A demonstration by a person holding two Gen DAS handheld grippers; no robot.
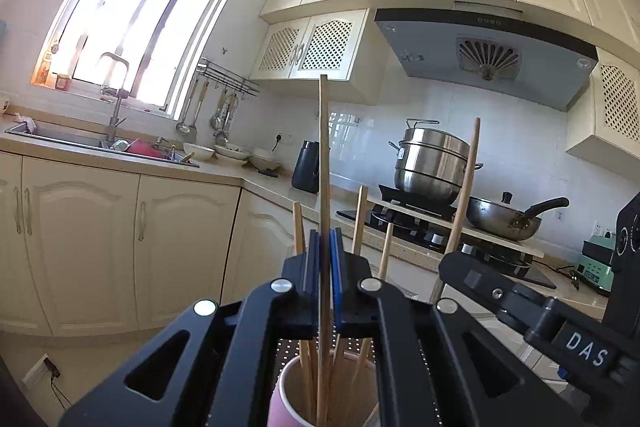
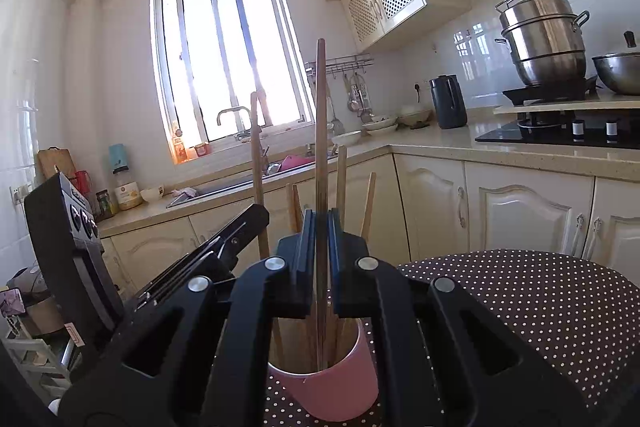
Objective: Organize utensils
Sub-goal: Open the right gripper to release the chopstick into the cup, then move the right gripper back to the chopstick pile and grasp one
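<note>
Chopsticks (image 1: 323, 155) upright, both grippers level.

We cannot see where the chopstick (image 1: 323, 163) meets the blue pads of the left tool (image 1: 325, 247); its lower end vanishes inside the pink cup (image 1: 280, 399), whose base is cut off at six o'clock. In the right wrist view, the right tool (image 2: 320, 231) covers the cup's (image 2: 340, 387) near rim and the lower parts of the other chopsticks (image 2: 341, 179). The polka-dot cloth (image 2: 520, 307) on the counter runs out of frame at four o'clock. Items in the sink (image 1: 80, 143) are too small to name.
</note>
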